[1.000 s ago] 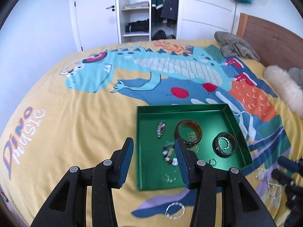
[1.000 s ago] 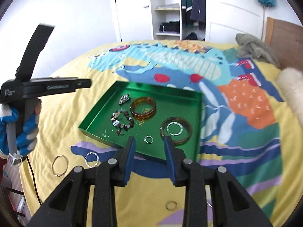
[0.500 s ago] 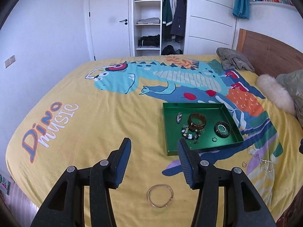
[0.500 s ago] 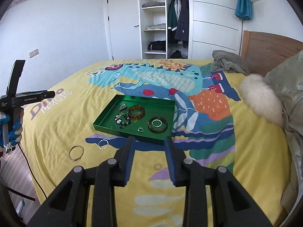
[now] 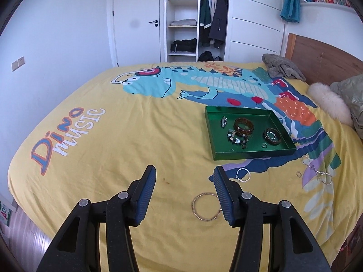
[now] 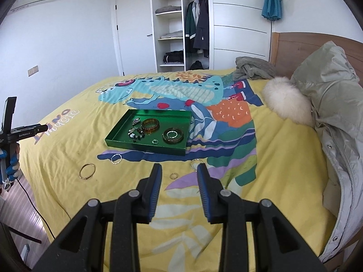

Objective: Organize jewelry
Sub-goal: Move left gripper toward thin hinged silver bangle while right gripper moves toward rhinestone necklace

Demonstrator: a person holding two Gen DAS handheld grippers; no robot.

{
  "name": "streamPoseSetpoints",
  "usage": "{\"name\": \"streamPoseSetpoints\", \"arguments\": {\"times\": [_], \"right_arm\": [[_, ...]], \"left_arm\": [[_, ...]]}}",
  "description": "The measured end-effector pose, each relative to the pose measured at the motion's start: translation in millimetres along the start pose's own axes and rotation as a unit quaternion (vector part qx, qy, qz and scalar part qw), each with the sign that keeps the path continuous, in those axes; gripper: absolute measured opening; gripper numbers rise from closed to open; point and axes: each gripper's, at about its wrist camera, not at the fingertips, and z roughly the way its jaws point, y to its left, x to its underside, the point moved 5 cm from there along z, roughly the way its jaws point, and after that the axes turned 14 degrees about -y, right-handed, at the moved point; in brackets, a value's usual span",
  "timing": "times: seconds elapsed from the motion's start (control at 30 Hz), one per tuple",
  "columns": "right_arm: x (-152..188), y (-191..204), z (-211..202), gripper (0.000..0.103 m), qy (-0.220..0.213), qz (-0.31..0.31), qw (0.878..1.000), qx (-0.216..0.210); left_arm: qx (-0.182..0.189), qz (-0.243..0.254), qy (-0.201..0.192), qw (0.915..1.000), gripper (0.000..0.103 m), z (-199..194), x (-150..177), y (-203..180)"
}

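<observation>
A green tray (image 5: 229, 156) (image 6: 127, 141) lies on the yellow bedspread and holds an amber bangle (image 5: 244, 125) (image 6: 150, 125), a dark bangle (image 5: 272, 136) (image 6: 173, 135), a bead bracelet (image 5: 237, 138) and a small ring (image 6: 155, 141). Loose on the bed are a gold hoop (image 5: 205, 206) (image 6: 87, 171), a twisted silver ring (image 5: 243, 175) (image 6: 116, 158), a small ring (image 5: 299, 174) (image 6: 173, 176) and a chain (image 5: 316, 168) (image 6: 194, 163). My left gripper (image 5: 185, 187) is open and empty, near the gold hoop. My right gripper (image 6: 179, 187) is open and empty, near the small ring.
A grey cloth (image 5: 282, 68), a white fluffy cushion (image 6: 287, 100) and a pale padded jacket (image 6: 335, 113) lie by the wooden headboard (image 5: 322, 59). An open wardrobe (image 5: 195, 20) stands behind the bed. The left hand-held gripper shows in the right wrist view (image 6: 10, 133).
Both grippers have pulled back and up from the tray, so the whole bed shows. Both stay open and empty.
</observation>
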Motion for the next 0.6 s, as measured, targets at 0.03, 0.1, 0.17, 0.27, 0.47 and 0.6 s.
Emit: {"name": "streamPoseSetpoints", "arguments": {"times": [0.03, 0.1, 0.17, 0.27, 0.47, 0.6], "right_arm": [[2.7, -1.8, 0.5, 0.031, 0.002, 0.001, 1.000, 0.001], [9.1, -5.0, 4.5, 0.031, 0.007, 0.004, 1.000, 0.003], [17.7, -9.7, 10.9, 0.031, 0.015, 0.012, 1.000, 0.005], [31.2, -14.9, 20.4, 0.031, 0.025, 0.022, 0.999, 0.002], [61.1, -26.6, 46.3, 0.031, 0.056, 0.036, 0.998, 0.002], [73.9, -35.1, 65.6, 0.031, 0.073, 0.044, 0.996, 0.006]], "left_arm": [[-0.001, 0.005, 0.001, 1.0000, 0.052, 1.2, 4.1, -0.4], [0.002, 0.012, 0.005, 0.9999, 0.052, 5.4, 12.5, -2.1], [0.007, 0.016, 0.011, 0.9998, 0.052, 10.8, 22.4, -2.2], [0.014, 0.017, 0.027, 0.9994, 0.052, 23.2, 41.3, -2.8], [0.030, 0.015, 0.071, 0.9969, 0.052, 58.5, 83.8, -5.8], [0.036, 0.035, 0.094, 0.9943, 0.050, 81.8, 102.8, -14.5]]}}
